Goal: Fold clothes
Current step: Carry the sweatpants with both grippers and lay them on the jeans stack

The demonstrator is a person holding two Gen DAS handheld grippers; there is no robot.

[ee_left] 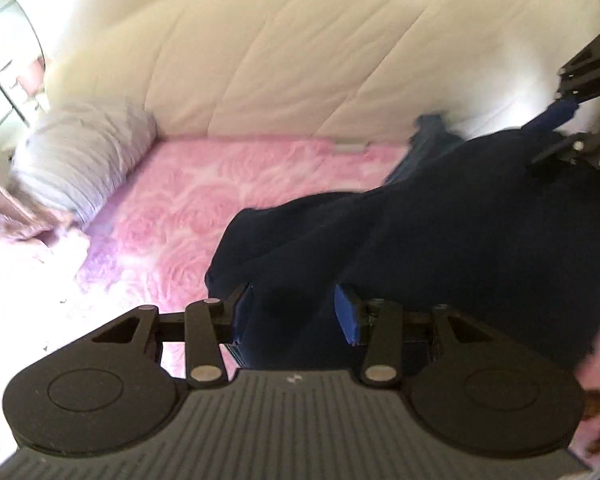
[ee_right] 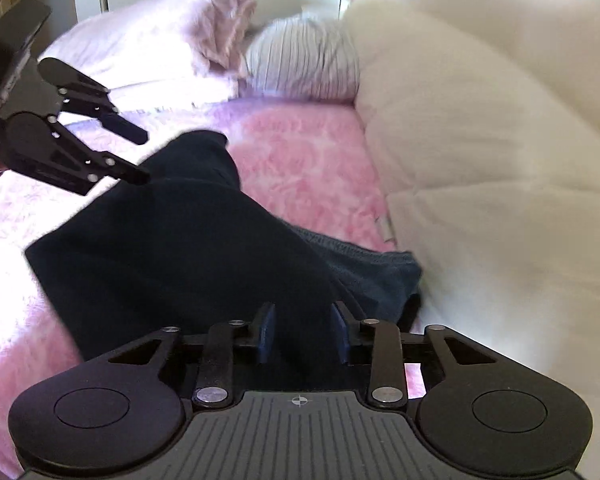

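Observation:
A dark navy garment (ee_left: 440,232) lies bunched on the pink floral bedspread (ee_left: 204,196); it also shows in the right wrist view (ee_right: 188,248). My left gripper (ee_left: 294,312) stands over one edge with navy cloth between its blue pads, jaws parted. In the right wrist view the left gripper (ee_right: 142,158) has its fingers spread above the cloth. My right gripper (ee_right: 302,336) has cloth between its blue pads, jaws narrowly apart; it appears at the far right of the left wrist view (ee_left: 568,128).
A cream quilted duvet (ee_left: 300,60) is heaped along the far side of the bed. A striped pillow (ee_left: 84,160) and a pink pillow (ee_right: 160,36) lie at the head. A mirror (ee_left: 12,40) stands by the wall.

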